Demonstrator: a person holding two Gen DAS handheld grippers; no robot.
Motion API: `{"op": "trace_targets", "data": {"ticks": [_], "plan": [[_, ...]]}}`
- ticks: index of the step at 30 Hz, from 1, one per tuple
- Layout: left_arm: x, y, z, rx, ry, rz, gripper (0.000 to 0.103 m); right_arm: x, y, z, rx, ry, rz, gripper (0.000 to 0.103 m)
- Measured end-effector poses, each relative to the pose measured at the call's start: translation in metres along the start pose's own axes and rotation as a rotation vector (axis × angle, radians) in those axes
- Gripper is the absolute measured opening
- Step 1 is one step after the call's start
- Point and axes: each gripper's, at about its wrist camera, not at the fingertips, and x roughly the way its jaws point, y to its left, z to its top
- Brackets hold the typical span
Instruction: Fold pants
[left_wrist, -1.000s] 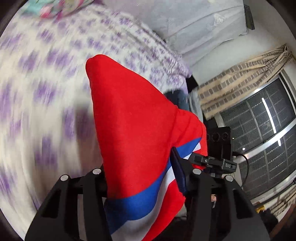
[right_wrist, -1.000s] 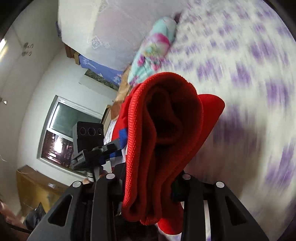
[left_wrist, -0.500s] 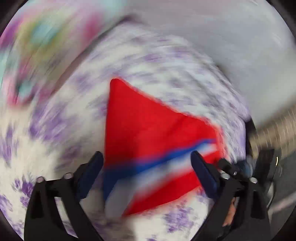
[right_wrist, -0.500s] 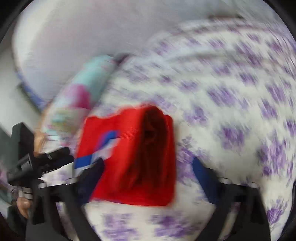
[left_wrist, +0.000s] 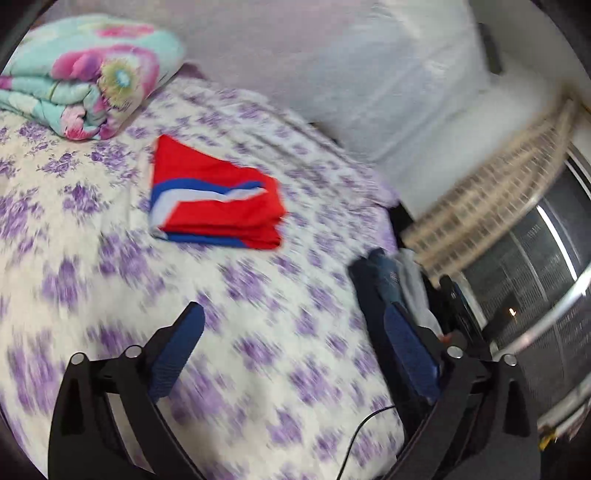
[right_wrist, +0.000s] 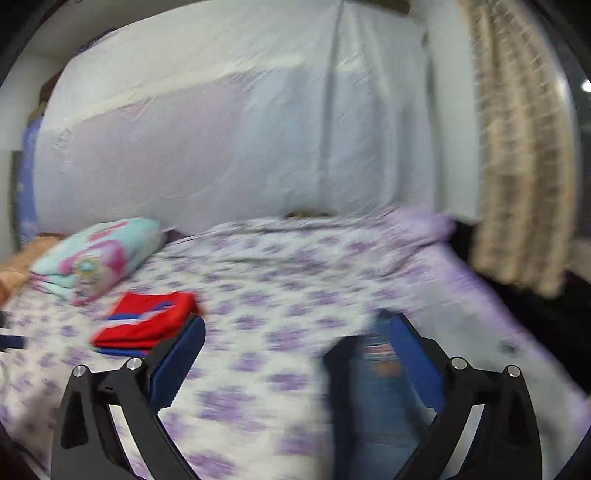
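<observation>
pants (left_wrist: 216, 201): red, with a blue and white stripe across the top
state: folded into a compact, roughly square stack of several layers
pose: flat, edges fairly even
place: on the bed, near the folded floral blanket, nothing touching them

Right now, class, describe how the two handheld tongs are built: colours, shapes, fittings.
Both the left tongs and right tongs share one build: black angular linkage arms with round silver screw heads, ending in flat rectangular blue pads. A thin black cable trails near the left set.
</observation>
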Motion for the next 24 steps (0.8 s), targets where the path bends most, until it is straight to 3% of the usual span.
{"op": "trace_targets", "data": {"ticks": [3,5,6,8,10,13,16,22,24], "plan": [[-0.013,-0.012,-0.027,0.019,-0.013,0.055,0.098,-0.02,-0.034,-0.012,0.074,0.115,0.044,0.1],[-0.021,-0.016,-0.047,0.026,-0.018,0.104,0.098,-0.032,-0.034,-0.026,0.114,0.148,0.103,0.1],[-0.025,-0.016,-0.055,0.044,-0.033,0.163,0.098,-0.038,-0.029,-0.031,0.117,0.158,0.113,0.1],[-0.033,-0.024,-0.069,0.087,-0.058,0.28,0.098,-0.051,-0.005,-0.048,0.085,0.18,0.114,0.1],[-0.042,-0.03,-0.08,0.112,-0.087,0.393,0.098,-0.065,0.031,-0.063,0.003,0.218,0.058,0.1],[-0.058,-0.038,-0.098,0.146,-0.131,0.538,0.098,-0.086,0.071,-0.079,-0.016,0.239,0.09,0.1],[-0.068,-0.039,-0.113,0.135,-0.122,0.582,0.098,-0.101,0.093,-0.091,0.02,0.271,0.161,0.1],[-0.095,-0.058,-0.156,0.215,-0.192,0.71,0.098,-0.133,0.118,-0.111,-0.031,0.239,0.141,0.1],[-0.101,-0.064,-0.167,0.224,-0.2,0.7,0.098,-0.147,0.12,-0.117,-0.035,0.228,0.14,0.1]]}}
